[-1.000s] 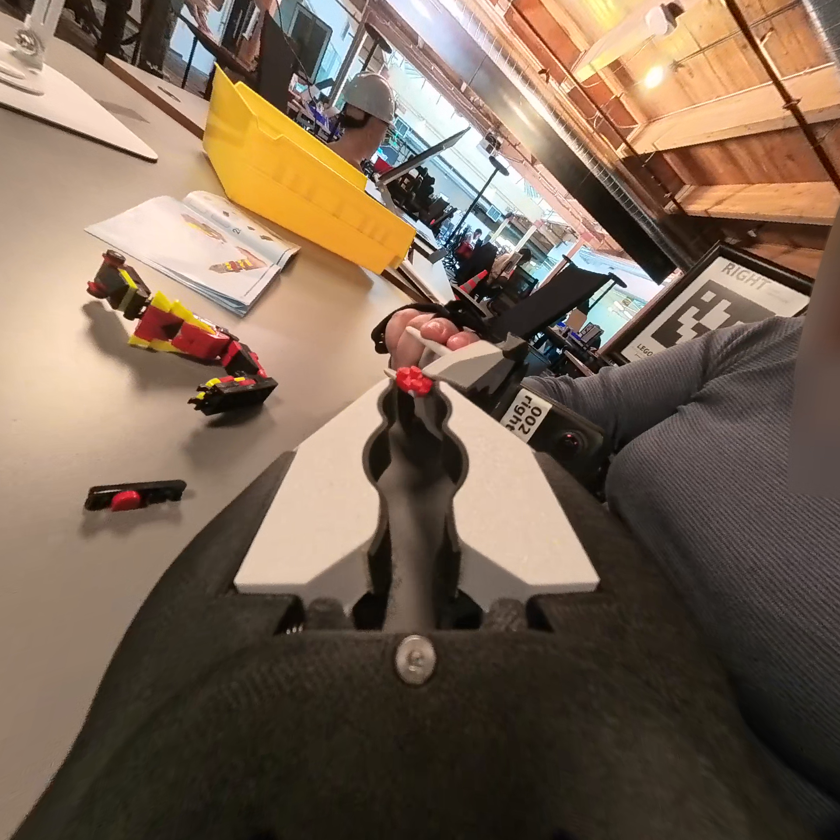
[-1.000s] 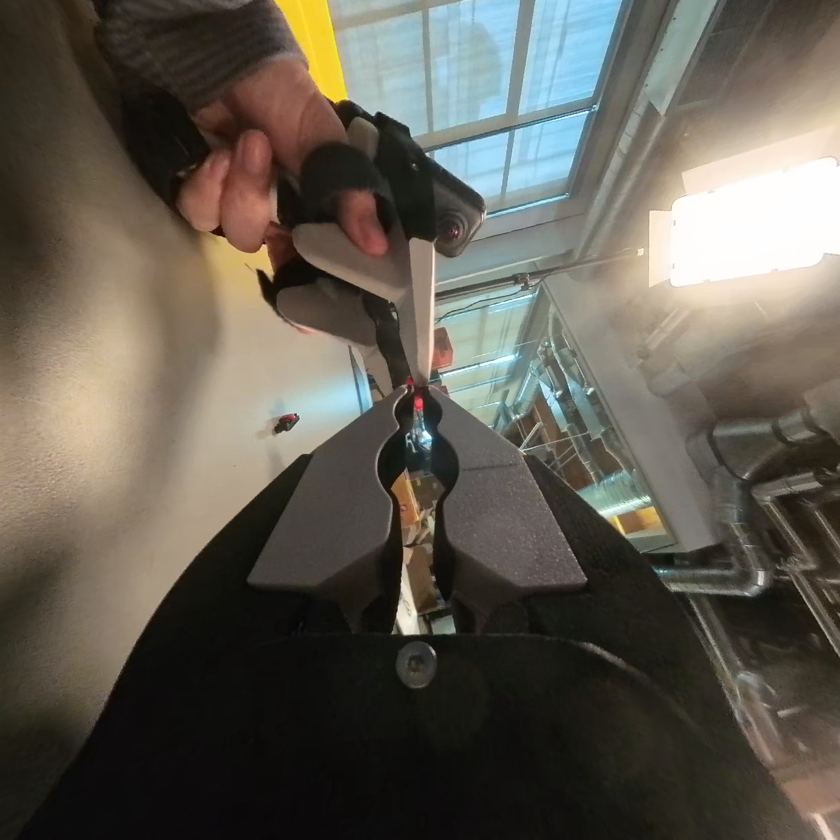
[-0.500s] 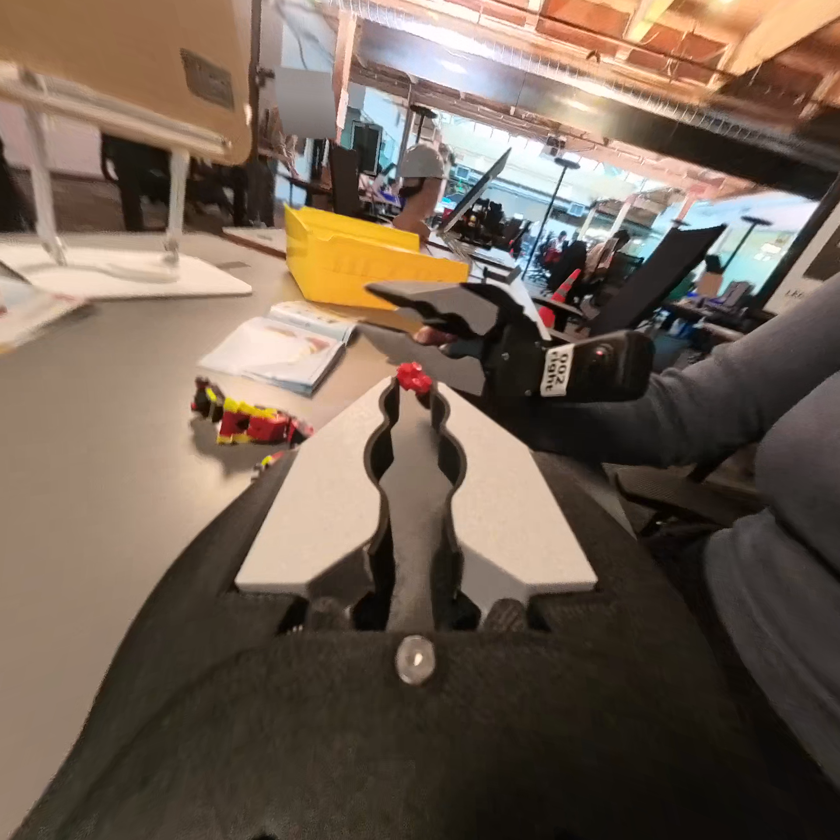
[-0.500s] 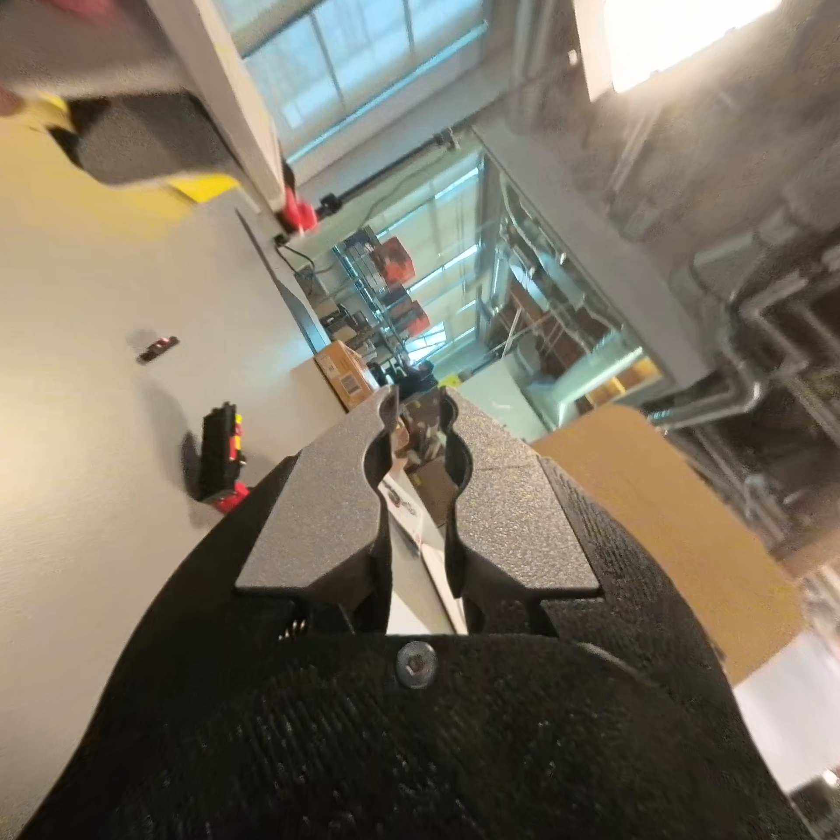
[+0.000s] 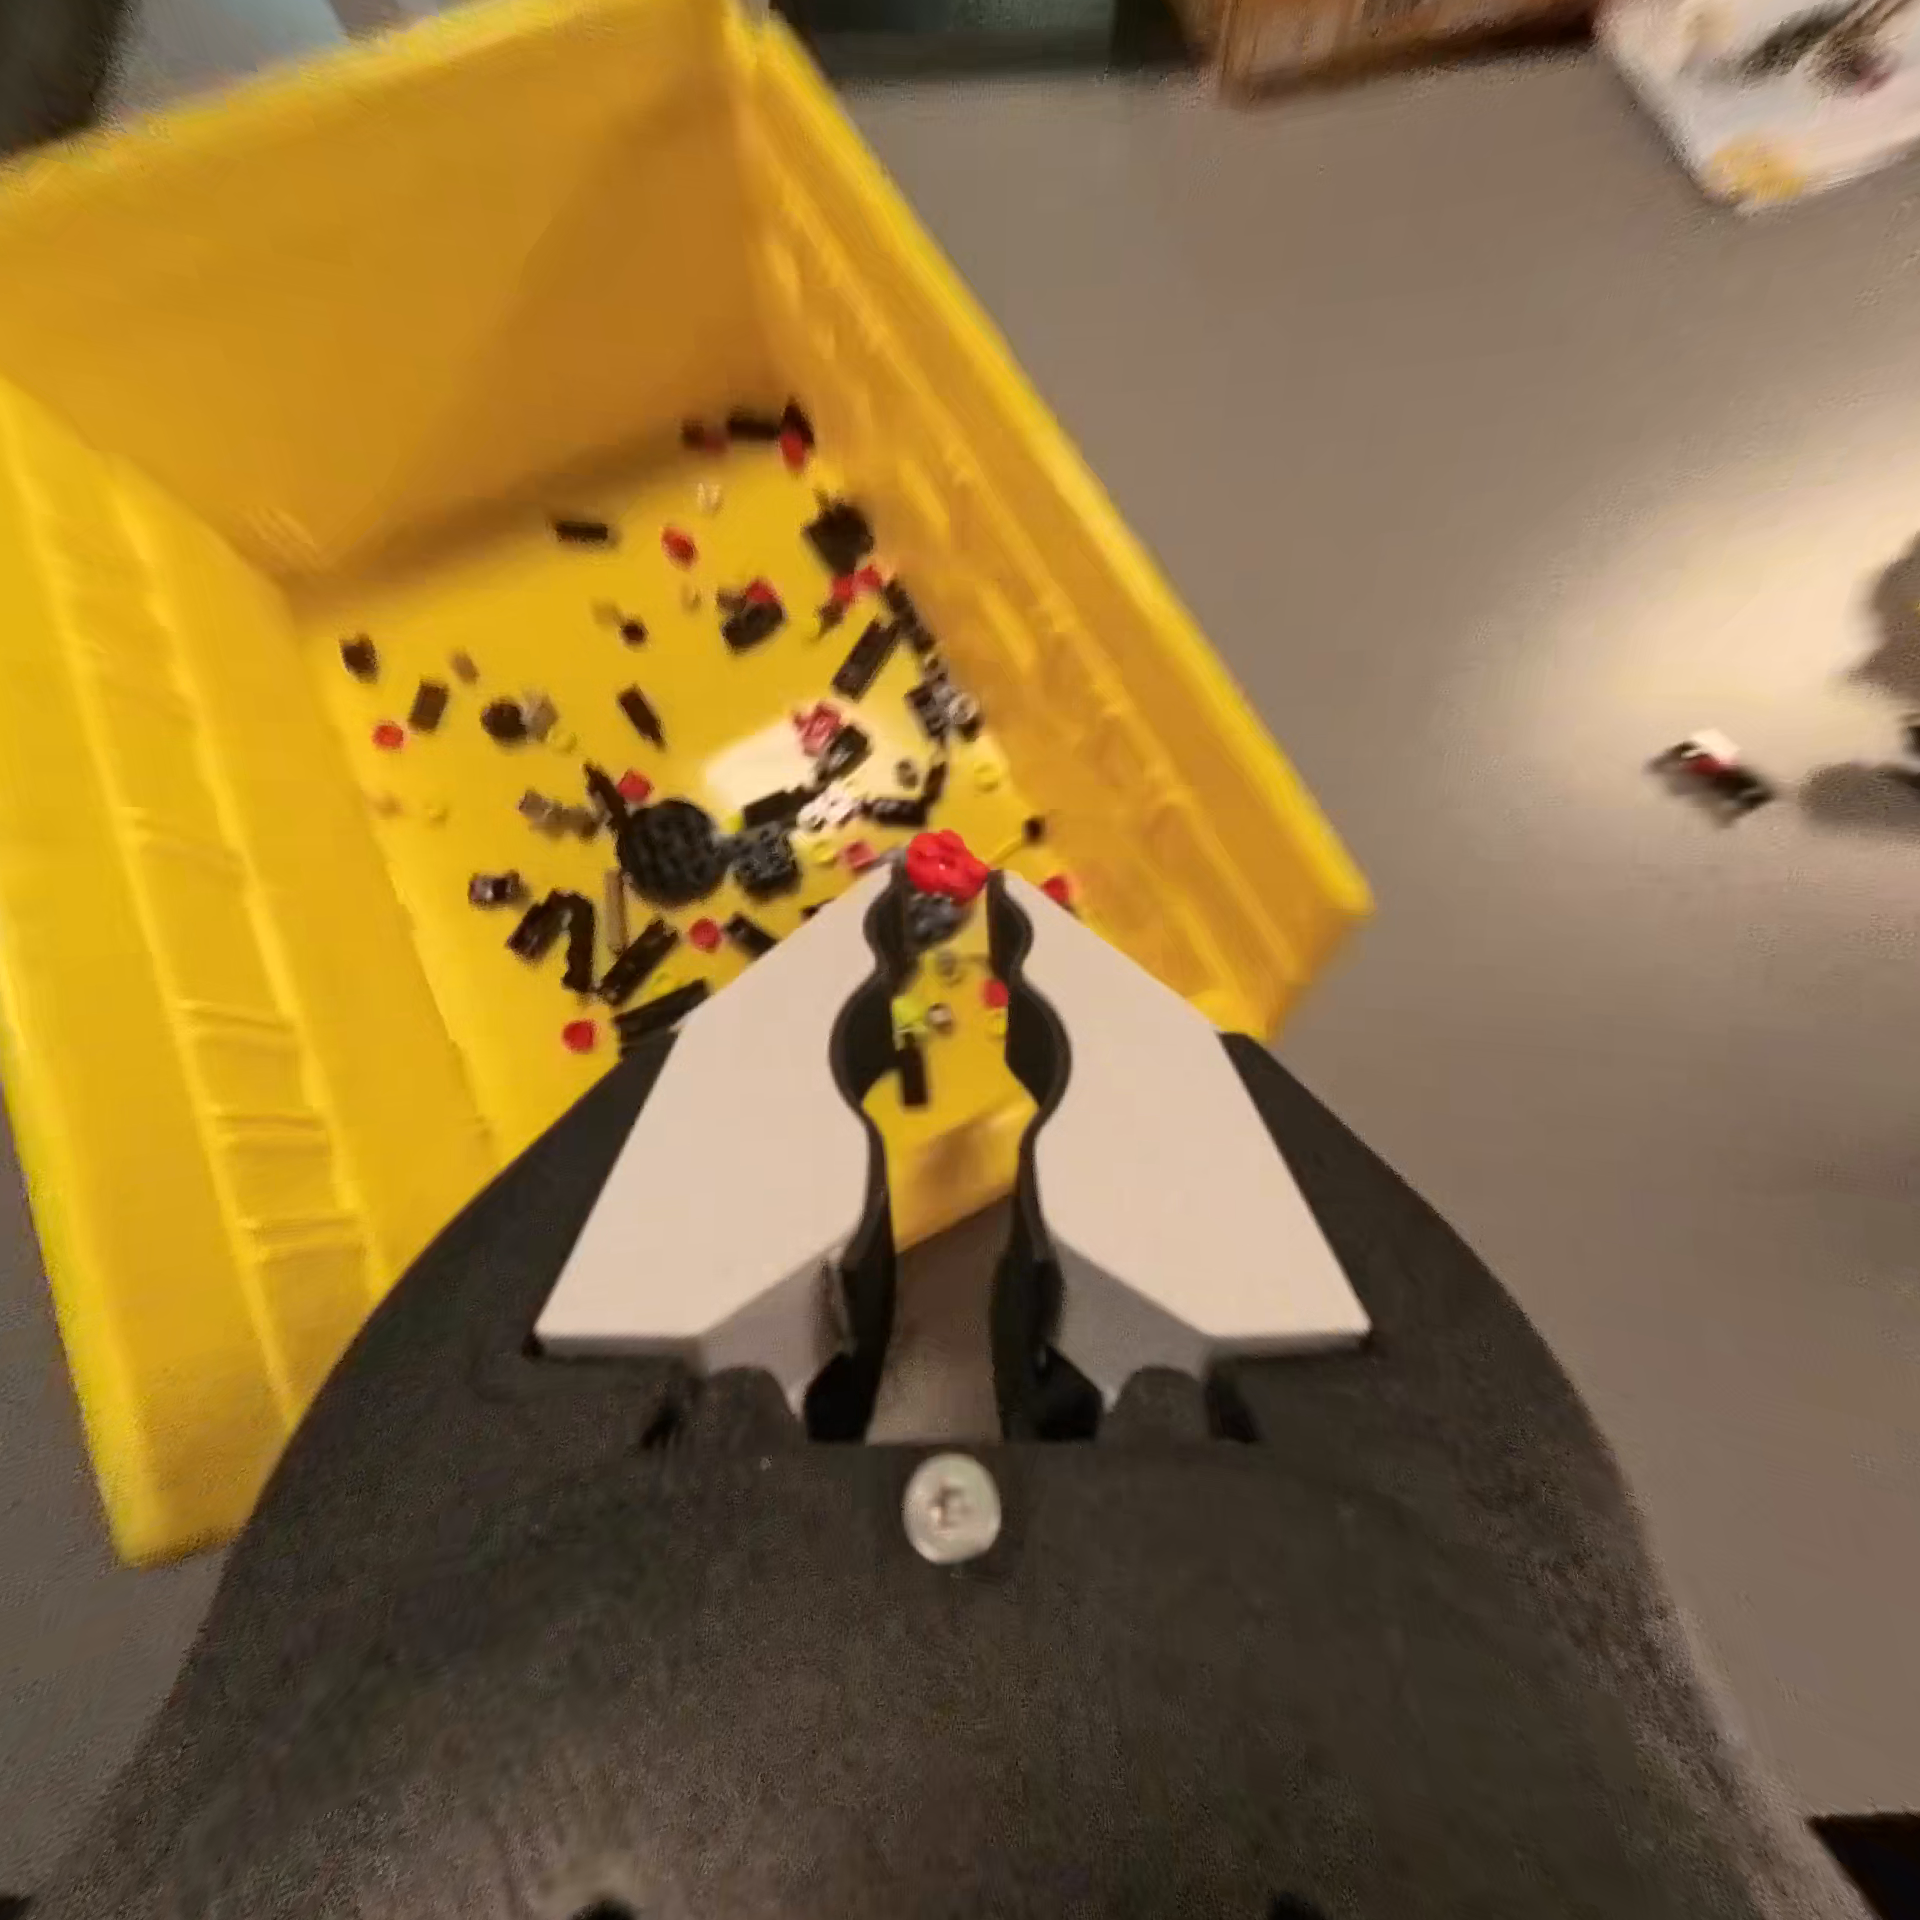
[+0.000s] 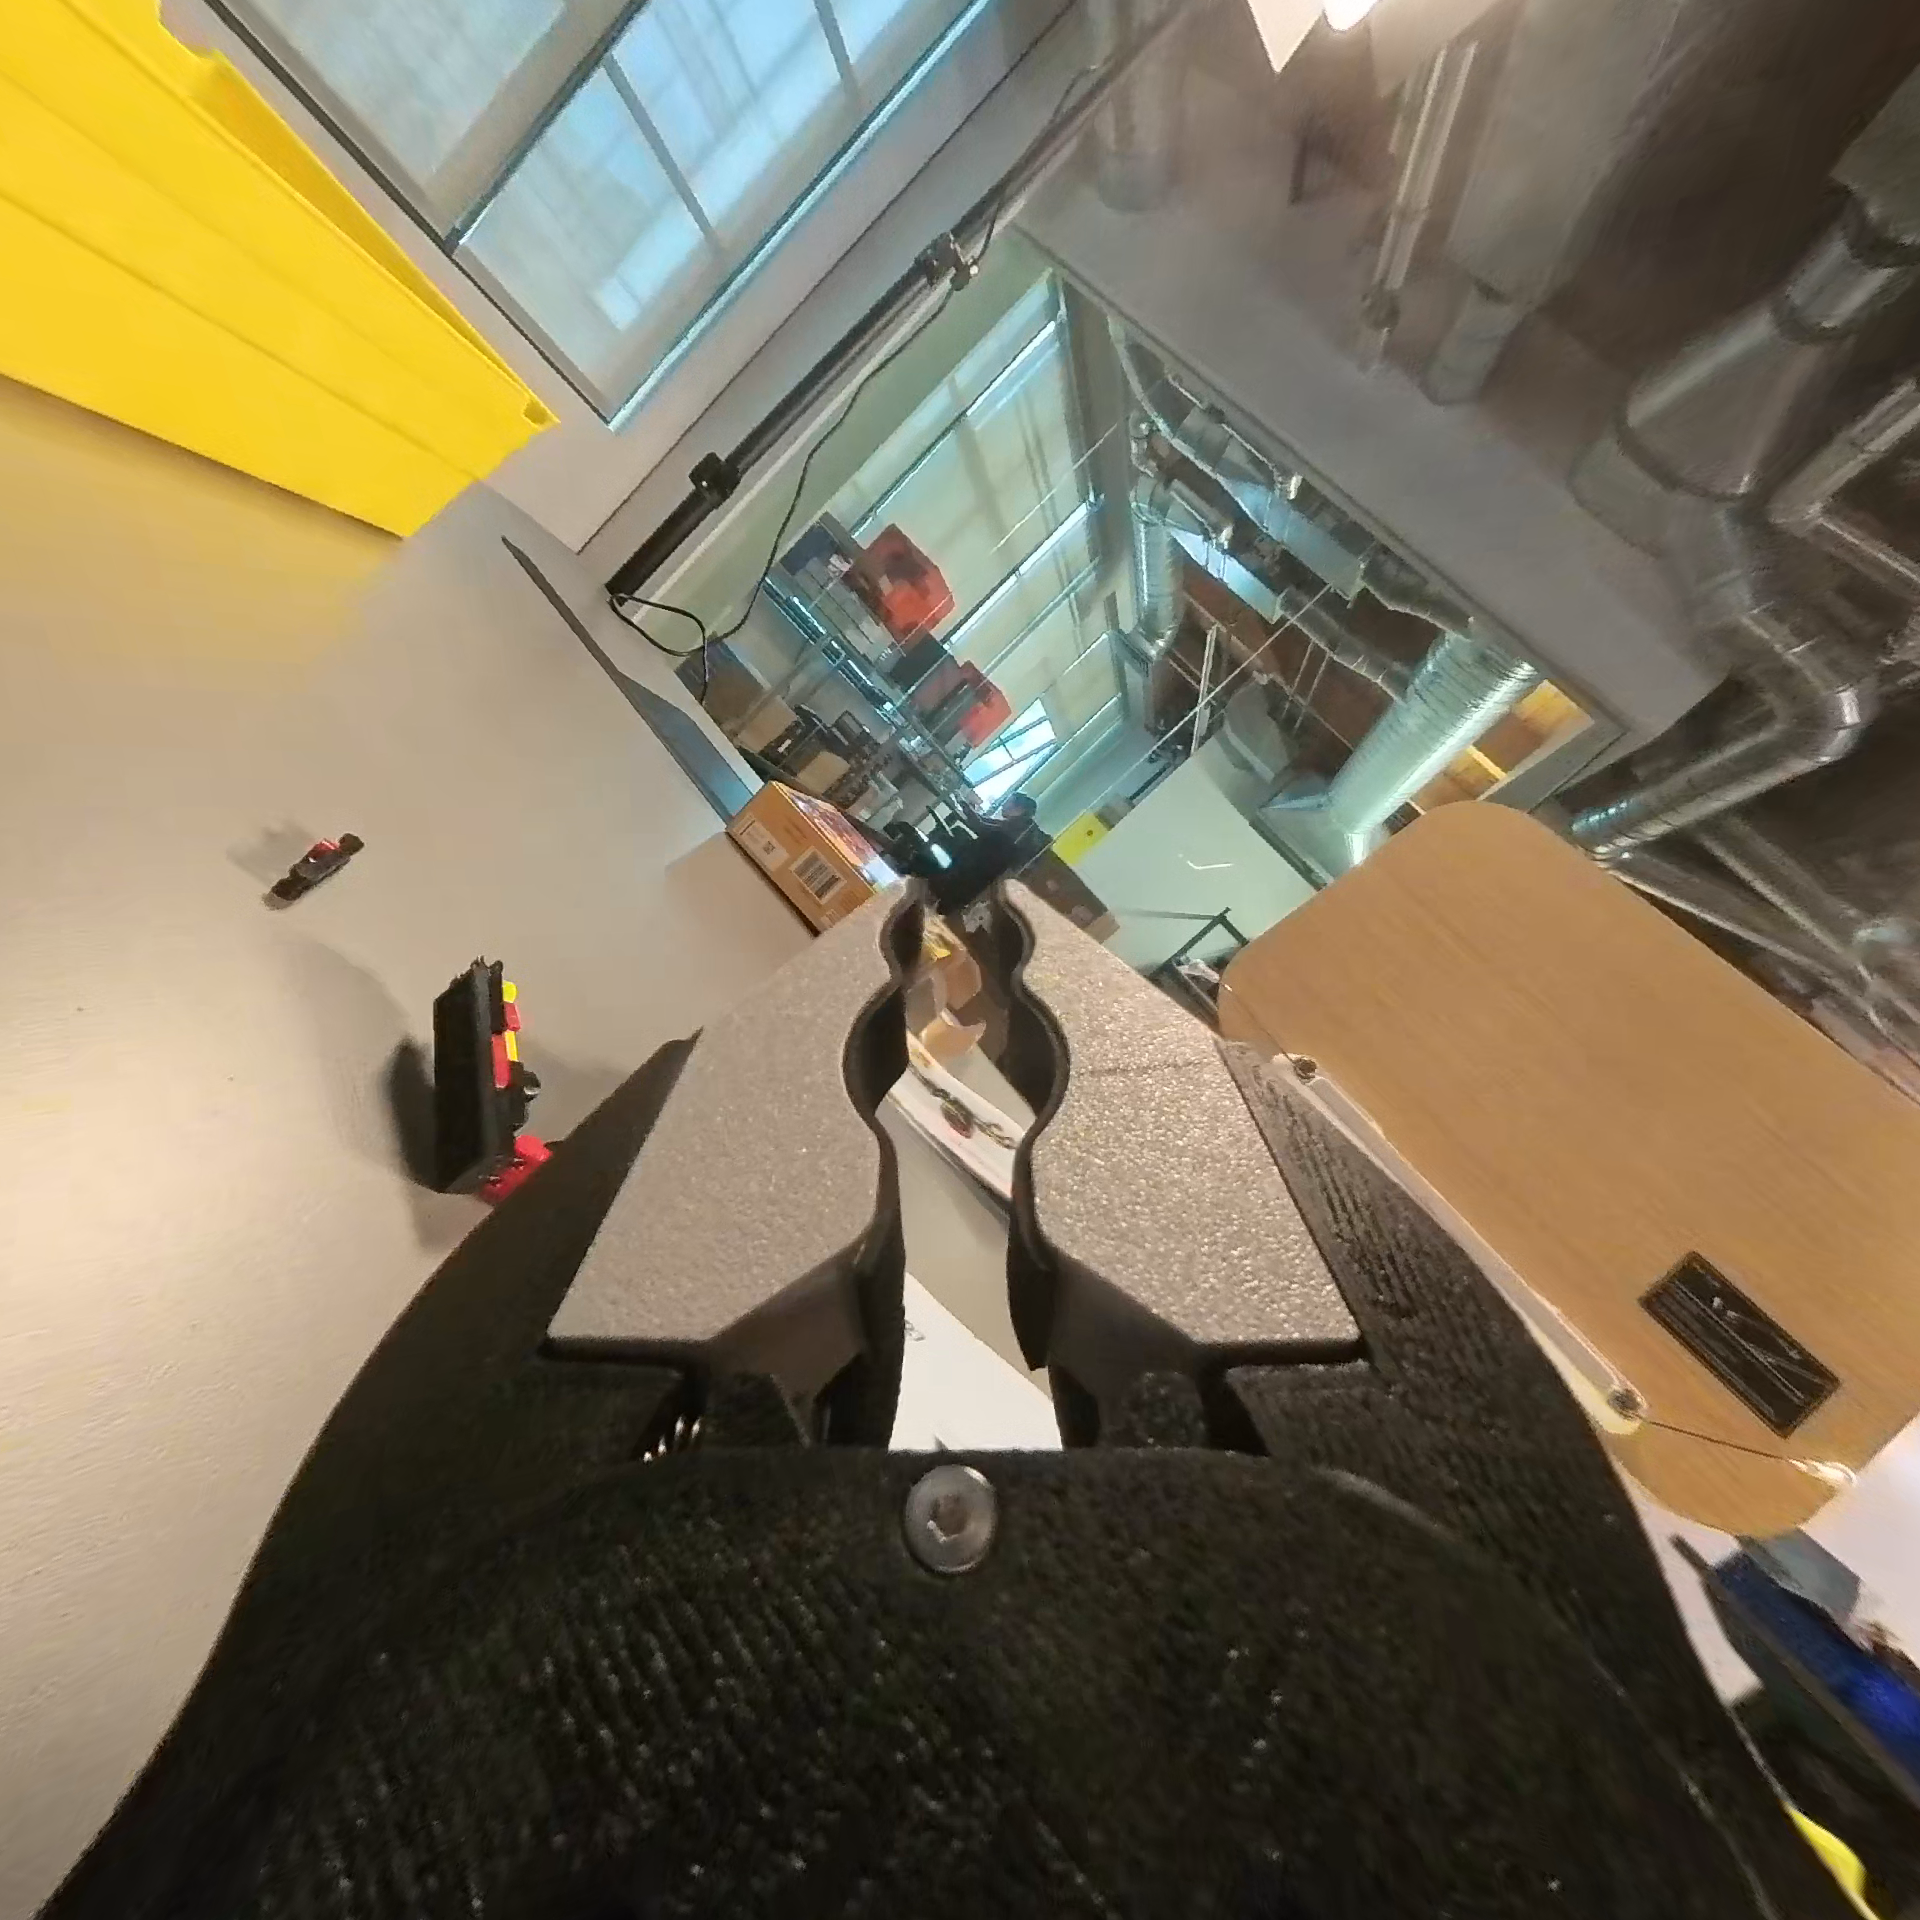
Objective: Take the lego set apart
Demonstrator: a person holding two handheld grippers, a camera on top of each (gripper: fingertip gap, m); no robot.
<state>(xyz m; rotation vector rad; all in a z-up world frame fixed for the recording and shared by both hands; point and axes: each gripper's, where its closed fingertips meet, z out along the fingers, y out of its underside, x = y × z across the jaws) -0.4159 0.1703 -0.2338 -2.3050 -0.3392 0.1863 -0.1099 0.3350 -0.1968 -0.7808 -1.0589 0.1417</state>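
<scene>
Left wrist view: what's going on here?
A person is taking a lego set apart with two handheld grippers. The left gripper is shut on a small red lego piece and hangs over the yellow bin, which already holds many loose black, red and yellow pieces; the piece is not dropped yet. The right gripper holds nothing, its tips slightly apart. A black, red and yellow lego chunk and a small black and red piece lie on the grey table.

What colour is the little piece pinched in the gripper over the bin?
Red; the small lego piece shows best in the left wrist view.
</scene>
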